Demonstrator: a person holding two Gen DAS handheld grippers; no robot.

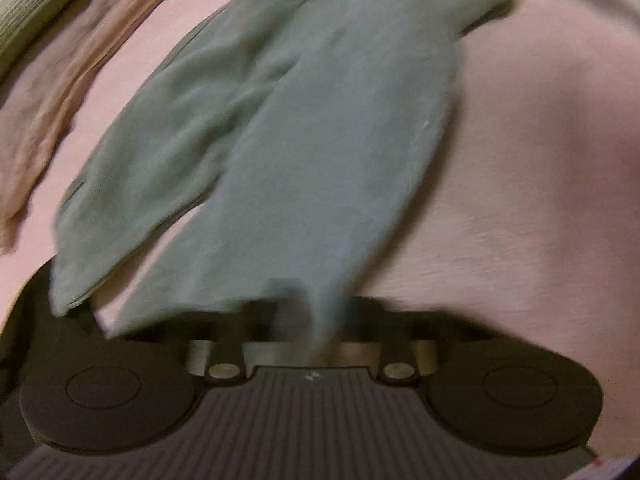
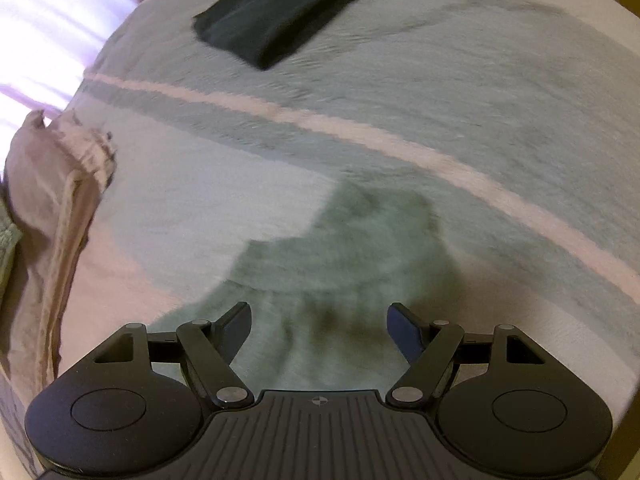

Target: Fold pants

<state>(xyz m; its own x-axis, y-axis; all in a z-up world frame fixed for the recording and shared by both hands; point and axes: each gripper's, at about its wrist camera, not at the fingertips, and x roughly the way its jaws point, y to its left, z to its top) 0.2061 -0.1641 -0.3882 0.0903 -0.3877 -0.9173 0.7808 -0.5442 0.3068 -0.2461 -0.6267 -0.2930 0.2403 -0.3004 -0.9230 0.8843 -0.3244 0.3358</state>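
Two views, and the biggest thing in both is the bed: a pink cover [image 1: 540, 160] under the left camera, and a pale green blanket [image 2: 440, 80] crossed by a pink stripe [image 2: 360, 132] under the right one. Next in size, the grey-green pants [image 1: 280, 140] lie spread on that pink cover in the left view, both legs running down toward the camera, the nearer leg's end bunched right at the left hand-held gripper [image 1: 316, 336]. That gripper is closed on the pants, a fold of cloth pinched where the fingers meet, though the picture is blurred and the fingertips themselves are covered by fabric. Along the left edge lies a beige garment [image 1: 60, 92], just beside the pants, and a ribbed green cloth [image 1: 36, 8] sits in the top corner. Over on the right camera, a folded dark garment [image 2: 280, 12] rests at the far end of the blanket, and a crumpled pinkish-beige garment [image 2: 52, 208] trails down the left side. Smallest of all, the right hand-held gripper [image 2: 320, 332] hangs over the blanket with its jaws spread wide, holding nothing, its shadow dark on the fabric below.
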